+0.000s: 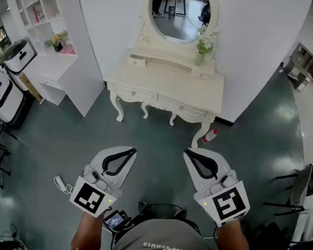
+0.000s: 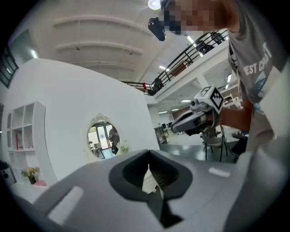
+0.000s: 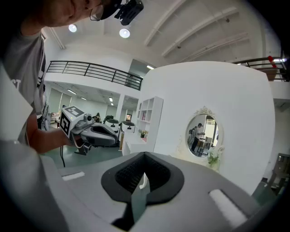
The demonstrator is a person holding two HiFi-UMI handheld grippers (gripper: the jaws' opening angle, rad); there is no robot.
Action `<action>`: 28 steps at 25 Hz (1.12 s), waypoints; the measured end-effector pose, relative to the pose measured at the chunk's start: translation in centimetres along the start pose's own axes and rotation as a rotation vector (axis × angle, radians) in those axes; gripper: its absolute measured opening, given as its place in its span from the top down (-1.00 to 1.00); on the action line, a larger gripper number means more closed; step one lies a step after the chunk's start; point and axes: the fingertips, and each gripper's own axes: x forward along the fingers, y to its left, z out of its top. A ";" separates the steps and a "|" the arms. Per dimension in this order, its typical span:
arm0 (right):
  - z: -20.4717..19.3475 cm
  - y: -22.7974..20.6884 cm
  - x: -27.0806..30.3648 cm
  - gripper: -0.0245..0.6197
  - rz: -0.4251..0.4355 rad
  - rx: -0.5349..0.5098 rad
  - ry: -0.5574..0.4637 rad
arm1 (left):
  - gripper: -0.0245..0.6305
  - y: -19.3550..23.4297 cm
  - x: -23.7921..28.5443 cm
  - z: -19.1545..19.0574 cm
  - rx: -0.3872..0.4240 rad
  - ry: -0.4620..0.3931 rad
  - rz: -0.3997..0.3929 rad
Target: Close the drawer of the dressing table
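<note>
Both grippers are clenched w/ nothing between the jaws. The left gripper [image 1: 130, 151] and right gripper [image 1: 189, 152] hang side by side over the floor, well short of the dressing table [image 1: 165, 82], tips aimed at it. Step in hand, as I read it: walk in & line up.

The one that looks pulled out is the small upper drawer [image 1: 137, 60] at the left end of the raised shelf, below-left of the oval mirror [image 1: 177, 14]. Its front sticks out toward you. Its twin on the right, by the flower vase [image 1: 202, 51], looks flush. Apron drawers under the tabletop: prob. shut, can't be sure.

Doing it well:
- Use the left gripper, it's on that side.
- Leave the jaws closed, no grab needed.
- Set the tips on the middle of the drawer front, not a corner, or it may skew & jam.
- Push straight & slow till flush.

The drawer front faces you. Its long side runs left-right along the table, and its travel axis runs front-to-back toward the wall. Mind the bottle [image 1: 210, 135] on the floor by the right leg as you step in.
</note>
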 end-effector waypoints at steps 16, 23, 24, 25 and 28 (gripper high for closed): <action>1.3 3.0 6.0 0.92 -0.005 -0.003 0.012 | 0.92 5.6 -3.0 -2.5 0.000 -0.004 0.009; 2.3 3.3 9.4 0.92 -0.002 0.016 -0.005 | 0.92 8.3 -3.2 -3.4 -0.002 -0.005 0.012; 2.3 3.2 9.9 0.92 0.004 0.025 -0.010 | 0.92 8.6 -3.0 -3.5 -0.001 -0.006 0.013; 2.3 3.1 10.4 0.92 0.012 0.033 -0.012 | 0.92 8.9 -2.9 -3.7 -0.001 -0.005 0.015; 2.2 2.2 12.0 0.92 0.027 0.042 -0.016 | 0.92 10.0 -2.2 -4.2 -0.007 0.006 0.029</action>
